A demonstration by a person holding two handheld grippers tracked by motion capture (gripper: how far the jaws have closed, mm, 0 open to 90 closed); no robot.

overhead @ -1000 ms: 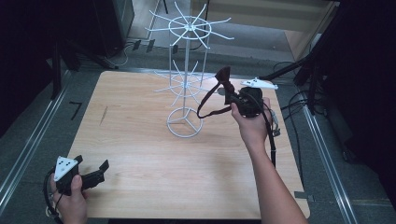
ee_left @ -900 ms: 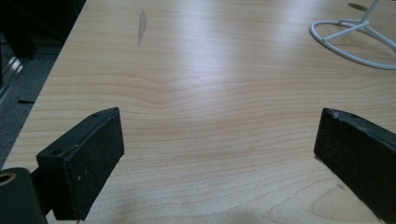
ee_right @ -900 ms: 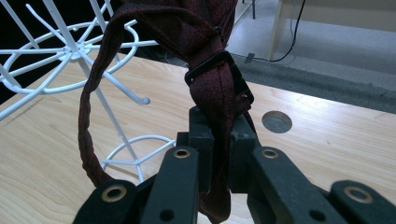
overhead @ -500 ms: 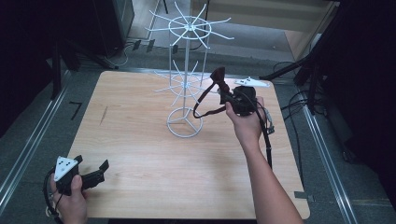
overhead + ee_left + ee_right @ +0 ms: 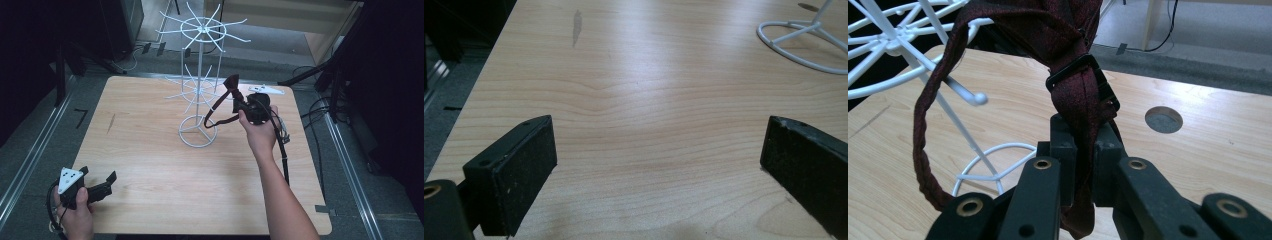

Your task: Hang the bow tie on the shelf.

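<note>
Moved my right gripper point(image 5: 235, 95) lower toward wire rack point(image 5: 199, 75), clamped on dark red bow tie point(image 5: 1068, 60); left gripper point(image 5: 97, 184) wide, resting at surface point(image 5: 150, 165) edge.

Dark red patterned fabric bow tie point(image 5: 1068, 35) with thin neck strap point(image 5: 220, 117) and black plastic buckle point(image 5: 1075, 67): held aloft beside white wire display rack point(image 5: 200, 85); strap looped downward, one rack prong seen through loop.

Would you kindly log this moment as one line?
right gripper: shut on dark red fabric bow tie | beside white wire display rack | left gripper: open over wooden table
</note>
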